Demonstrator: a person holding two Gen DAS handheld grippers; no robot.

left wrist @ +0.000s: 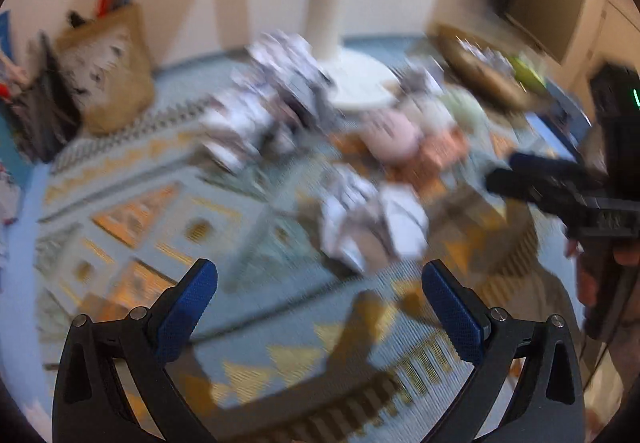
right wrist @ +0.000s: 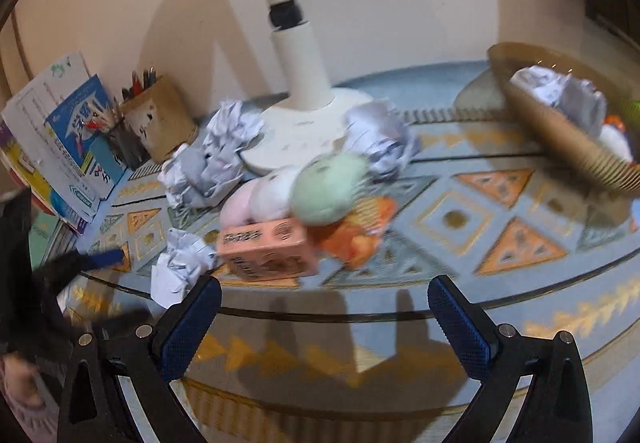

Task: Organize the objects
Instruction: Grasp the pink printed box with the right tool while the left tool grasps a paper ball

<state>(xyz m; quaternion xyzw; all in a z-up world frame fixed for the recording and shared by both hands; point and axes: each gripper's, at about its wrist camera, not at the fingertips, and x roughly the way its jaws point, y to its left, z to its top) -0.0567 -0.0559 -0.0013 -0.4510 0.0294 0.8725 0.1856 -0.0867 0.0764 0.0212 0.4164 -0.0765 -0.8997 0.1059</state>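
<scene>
Left gripper (left wrist: 319, 275): fingers spread wide apart, nothing between them, low centre of the blurred left wrist view.
Right gripper (right wrist: 325, 293): fingers likewise wide apart and empty, bottom of the right wrist view.
Crumpled paper ball (right wrist: 179, 263): on the patterned tablecloth (right wrist: 460, 219), just beside the right gripper's left fingertip.
Pink box (right wrist: 266, 249): centre frame, just above the gap between the fingers, touching the paper ball.
Plush toys (right wrist: 326, 189): green, white and pink, piled behind the box.
Basket (right wrist: 560, 147): upper right, tilted, holding crumpled paper.
Lamp base (right wrist: 300, 131): upper centre, paper balls either side.
</scene>
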